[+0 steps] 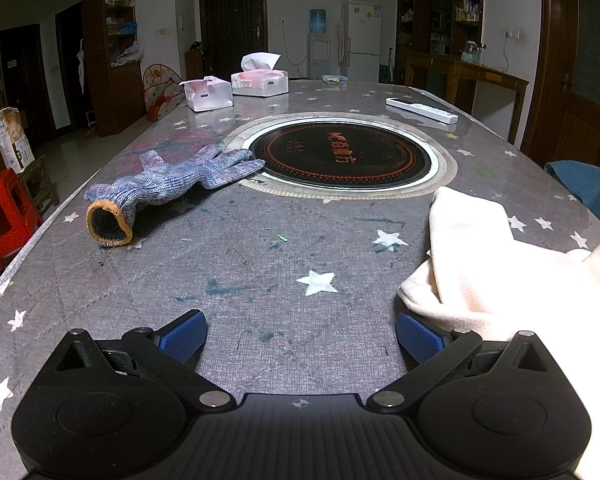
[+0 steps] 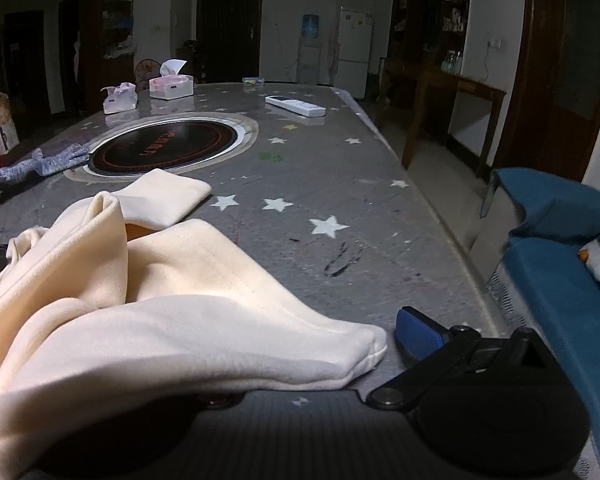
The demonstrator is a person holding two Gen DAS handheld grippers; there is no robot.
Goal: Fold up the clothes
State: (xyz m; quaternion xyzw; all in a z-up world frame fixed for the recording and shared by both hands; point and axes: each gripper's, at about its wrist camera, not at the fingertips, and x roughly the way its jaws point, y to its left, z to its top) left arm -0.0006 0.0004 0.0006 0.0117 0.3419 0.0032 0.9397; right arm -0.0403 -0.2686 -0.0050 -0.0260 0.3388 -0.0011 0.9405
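A cream garment (image 1: 488, 264) lies crumpled on the grey star-patterned table (image 1: 260, 264), to the right of my left gripper (image 1: 300, 336). The left gripper is open and empty; its right pad (image 1: 418, 336) touches the cloth's edge. In the right wrist view the garment (image 2: 160, 308) drapes over the left half of my right gripper (image 2: 300, 344) and hides its left finger. The right finger (image 2: 420, 334) stands wide of the cloth, so the jaws are open.
A blue knit glove (image 1: 172, 184) lies left of the round black hotplate (image 1: 340, 156). Two tissue boxes (image 1: 260, 80) and a white remote (image 1: 422, 110) sit at the far end. A blue sofa (image 2: 560, 272) is beside the table's right edge. A red stool (image 1: 4, 216) stands left.
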